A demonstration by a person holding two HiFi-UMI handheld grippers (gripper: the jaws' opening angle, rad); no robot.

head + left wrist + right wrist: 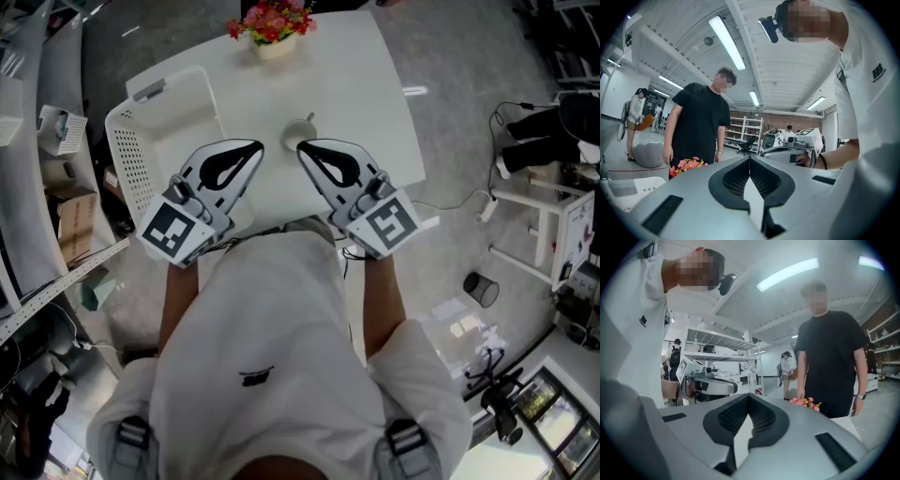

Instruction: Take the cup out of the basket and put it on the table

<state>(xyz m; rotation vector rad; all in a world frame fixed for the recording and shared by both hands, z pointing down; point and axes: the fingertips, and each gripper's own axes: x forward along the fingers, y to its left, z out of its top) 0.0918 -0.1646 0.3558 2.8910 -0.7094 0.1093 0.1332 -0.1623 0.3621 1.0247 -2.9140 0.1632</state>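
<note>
Table (366, 84), white, fills the upper centre of the head view. Its far edge carries flowers (272, 23), and its near edge runs under my two grippers. Basket (131, 159), white w/ perforated wall, sits at the table's left side. To the right of the table lies open floor (450, 122).

Cup (300, 128) stands on bare tabletop, outside the basket, beyond & between my gripper tips, w/ a gap to each.

Only the head view shows the cup and the basket's inside. Both gripper views look across the room: they give ceiling lights, shelving (746, 133) and a person in a black shirt (698, 122) standing behind the flowers. Each also catches my other gripper off to one side.

L gripper (255, 147): jaws together, tips meeting, nothing between them. R gripper (302, 147): jaws likewise pressed together, empty.
</note>
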